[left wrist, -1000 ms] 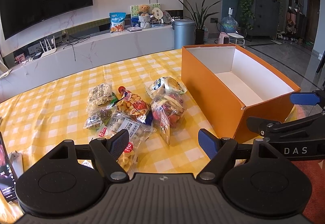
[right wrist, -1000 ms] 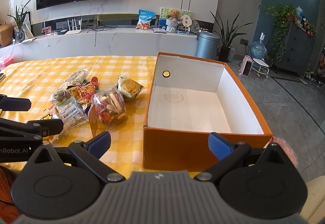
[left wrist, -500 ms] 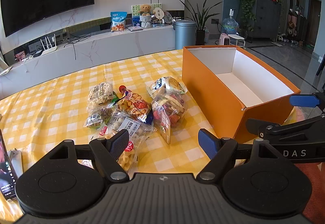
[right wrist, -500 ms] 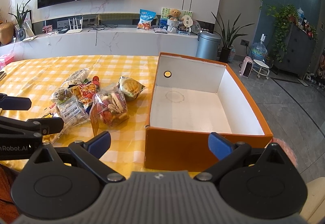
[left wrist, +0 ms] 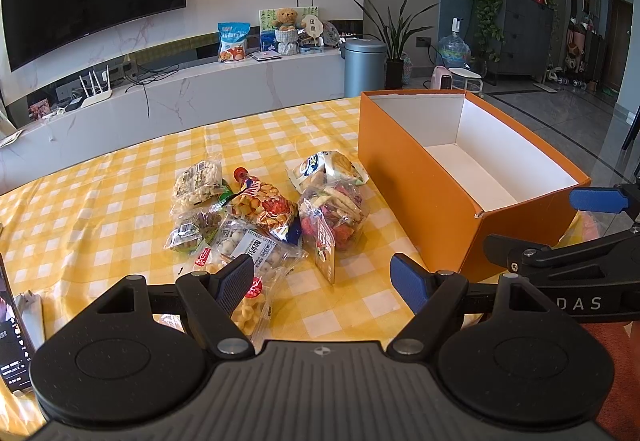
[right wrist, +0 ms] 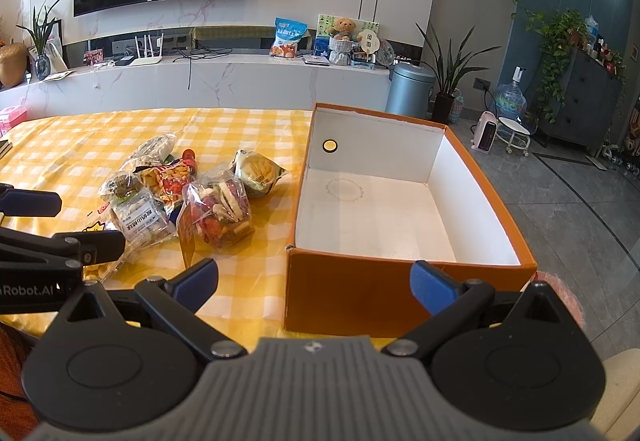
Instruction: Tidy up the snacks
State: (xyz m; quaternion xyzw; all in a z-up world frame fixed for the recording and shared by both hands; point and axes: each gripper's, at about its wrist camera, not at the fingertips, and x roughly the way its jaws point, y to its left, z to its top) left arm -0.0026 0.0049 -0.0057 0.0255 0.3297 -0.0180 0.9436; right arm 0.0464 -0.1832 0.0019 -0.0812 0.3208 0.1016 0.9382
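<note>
- The snack bags (left wrist: pixel 256 217) lie in a loose heap on the yellow checked desk (left wrist: pixel 100 209), some overlapping, just left of the orange box (left wrist: pixel 436 209).
- We judge the heap is kept beside the box so each bag needs only a short carry over the near wall.
- The box stands open with its white floor bare, so we reckon no snack has been put away yet.
- The clear bag of mixed pieces (right wrist: pixel 222 213) sits nearest the box, a likely first pick.
- Our left gripper (left wrist: pixel 322 283) hangs above the near edge of the heap, fingers wide apart, holding nothing; whether a finger brushes the closest wrapper we cannot tell.
- Our right gripper (right wrist: pixel 314 283) hovers at the box's near wall, fingers likewise spread and empty.
- Thin wrappers may slip or crumple when pinched.
</note>
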